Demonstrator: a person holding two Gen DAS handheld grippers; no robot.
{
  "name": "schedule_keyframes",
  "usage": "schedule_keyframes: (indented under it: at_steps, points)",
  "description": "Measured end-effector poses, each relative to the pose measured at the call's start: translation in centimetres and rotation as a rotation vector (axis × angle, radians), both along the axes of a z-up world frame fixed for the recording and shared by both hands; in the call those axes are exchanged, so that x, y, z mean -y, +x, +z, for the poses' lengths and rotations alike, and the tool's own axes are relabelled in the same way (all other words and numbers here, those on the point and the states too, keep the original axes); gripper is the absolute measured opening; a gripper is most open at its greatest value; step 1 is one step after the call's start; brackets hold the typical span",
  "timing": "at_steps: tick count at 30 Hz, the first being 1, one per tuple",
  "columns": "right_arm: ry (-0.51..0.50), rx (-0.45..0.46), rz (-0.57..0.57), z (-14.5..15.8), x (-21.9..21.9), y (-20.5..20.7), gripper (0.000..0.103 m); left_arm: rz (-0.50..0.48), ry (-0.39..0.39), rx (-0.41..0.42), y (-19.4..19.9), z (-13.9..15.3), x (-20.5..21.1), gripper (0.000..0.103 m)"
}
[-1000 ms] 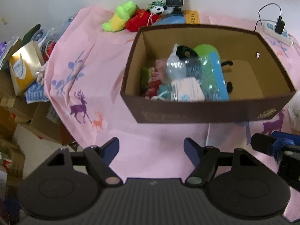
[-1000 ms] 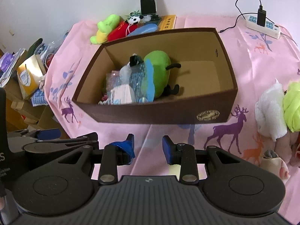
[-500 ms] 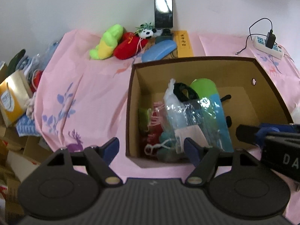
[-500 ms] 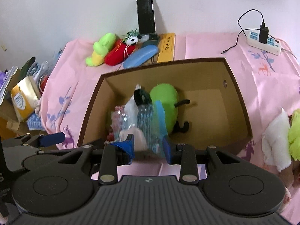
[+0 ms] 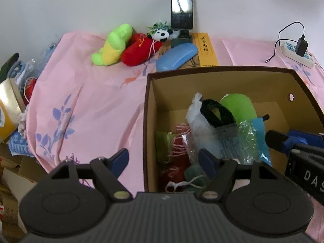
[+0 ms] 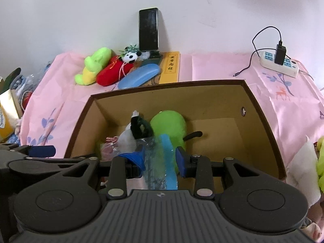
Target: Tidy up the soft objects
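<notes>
A brown cardboard box [image 5: 149, 105] [image 6: 261, 109] stands on the pink cloth and holds a green plush [image 5: 239, 105] [image 6: 170, 123], clear plastic bags [image 5: 202, 129] and red and green knit pieces [image 5: 178, 141]. My left gripper [image 5: 164, 160] is open and empty, straddling the box's near left wall. My right gripper [image 6: 160, 160] is open and empty over the box's front, above the bagged items. Behind the box lie a green-yellow plush [image 5: 111, 46] [image 6: 93, 64], a red plush [image 5: 139, 50] [image 6: 113, 73] and a small panda [image 5: 162, 34] [image 6: 131, 55].
A phone [image 5: 181, 8] leans on the wall; a blue case [image 5: 176, 57] and yellow booklet [image 5: 205, 48] lie beside it. A power strip [image 6: 279, 62] sits far right. White and green soft things [image 6: 303, 168] lie right of the box. Boxes and clutter [image 5: 8, 109] crowd the left edge.
Both grippers have moved forward and over the box; the box now sits under the fingers. The right gripper's fingers have spread a little wider.
</notes>
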State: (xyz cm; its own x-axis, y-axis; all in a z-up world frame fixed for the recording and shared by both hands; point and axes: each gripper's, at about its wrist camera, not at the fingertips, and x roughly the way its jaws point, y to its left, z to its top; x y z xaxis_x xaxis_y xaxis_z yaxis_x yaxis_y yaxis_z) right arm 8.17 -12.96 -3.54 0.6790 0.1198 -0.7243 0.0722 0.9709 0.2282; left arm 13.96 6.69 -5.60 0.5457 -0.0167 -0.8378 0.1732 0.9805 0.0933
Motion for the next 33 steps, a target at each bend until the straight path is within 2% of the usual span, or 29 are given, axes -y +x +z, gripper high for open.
schedule_keyframes:
  at_steps: [10, 17, 33]
  points:
    - [-0.009, 0.017, 0.002, -0.8, -0.2, 0.3, 0.016, -0.007, -0.018, -0.020, 0.6, -1.3, 0.2, 0.075]
    - [-0.011, 0.023, -0.007, -1.1, 0.2, 0.4, 0.016, -0.010, -0.002, -0.025, 0.6, -1.8, 0.7, 0.075]
    - [-0.005, 0.040, 0.000, -1.1, -0.2, 0.4, 0.016, -0.003, -0.010, -0.027, 0.5, -1.9, 0.4, 0.076]
